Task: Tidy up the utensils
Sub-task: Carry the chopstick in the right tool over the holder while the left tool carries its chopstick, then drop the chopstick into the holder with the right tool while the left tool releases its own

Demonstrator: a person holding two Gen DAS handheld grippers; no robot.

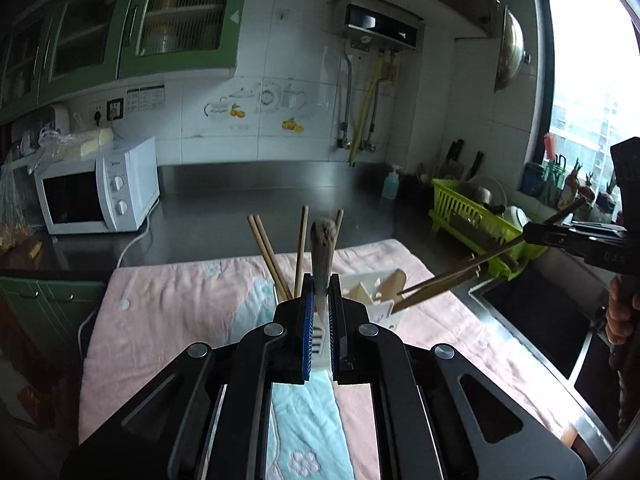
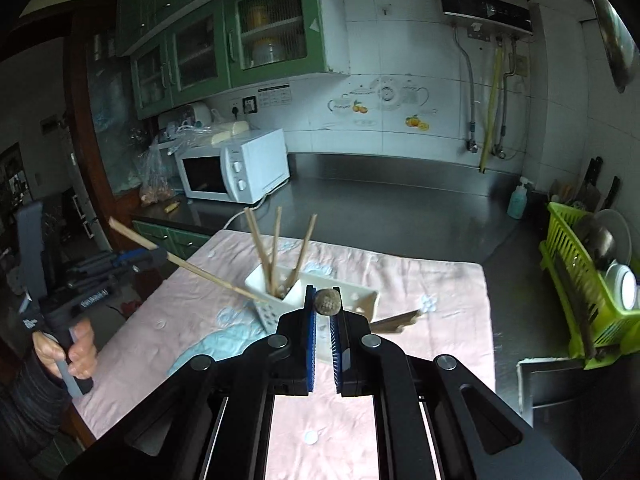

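1. Chopsticks (image 2: 276, 248) are standing upright and fanned apart in one end compartment of a white utensil holder (image 2: 256, 280).
2. That holder is sitting on a pink towel (image 2: 400, 280), which is lying spread over the steel tabletop (image 2: 380, 208).
3. The left claw (image 1: 322, 284) is pinching one wooden chopstick (image 2: 200, 270) between its nearly closed blue pads. In its own camera the stick is pointing away, blurred and nearly end-on.
4. From the right wrist view, this stick is slanting down from the left claw toward the holder. Its lower tip is hanging near the holder's perforated corner; I cannot tell whether it is touching.
5. The left hand (image 2: 76, 348) is wrapping around that tool's handle, off the towel's left edge.
6. The right claw (image 1: 532, 236) is also clamping down almost fully, gripping what looks like a pair of chopsticks (image 1: 452, 278). Blur is making the count uncertain.
7. These are angling down from the right, their lower tips reaching the near right corner of the holder.
8. The right hand (image 1: 620, 312) is holding its tool above the sink (image 1: 532, 320).
9. A white microwave (image 2: 240, 168) is sitting at the tabletop's far left, and a green dish rack (image 2: 568, 260) is standing at the right, both well apart from the towel's holder.
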